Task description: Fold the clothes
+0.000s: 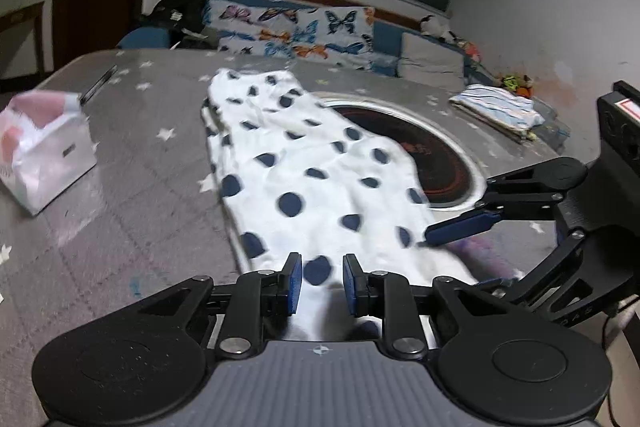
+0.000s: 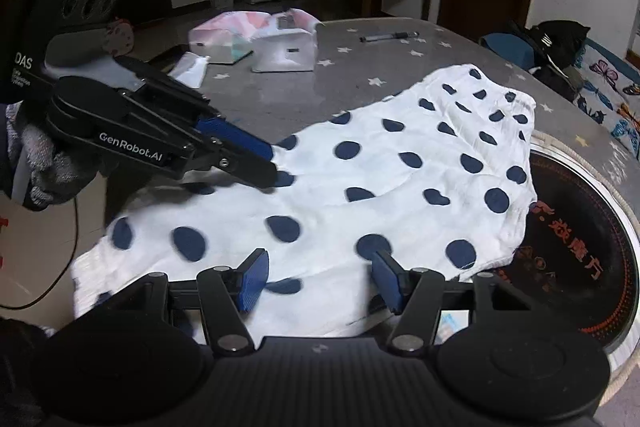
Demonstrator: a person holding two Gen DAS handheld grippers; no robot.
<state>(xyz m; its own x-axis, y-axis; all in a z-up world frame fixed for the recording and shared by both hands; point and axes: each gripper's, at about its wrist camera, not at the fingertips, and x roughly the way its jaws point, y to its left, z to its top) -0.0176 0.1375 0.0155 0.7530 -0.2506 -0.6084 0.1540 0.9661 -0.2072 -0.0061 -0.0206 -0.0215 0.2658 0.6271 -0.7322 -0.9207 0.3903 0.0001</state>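
Note:
A white garment with dark blue dots lies lengthwise on the grey star-print table, and its near end hangs over the table's front edge. My left gripper is at that near end. Its blue pads stand close together with fabric filling the gap. In the right wrist view the left gripper has its tips at the garment's left edge. My right gripper stands open, its pads well apart over the cloth's near right part. It shows in the left wrist view as the right gripper by the garment's right corner.
A round black cooktop is set into the table, partly under the garment. A folded striped cloth lies far right. White bags and a pen lie on the left side. A butterfly-print bench stands behind.

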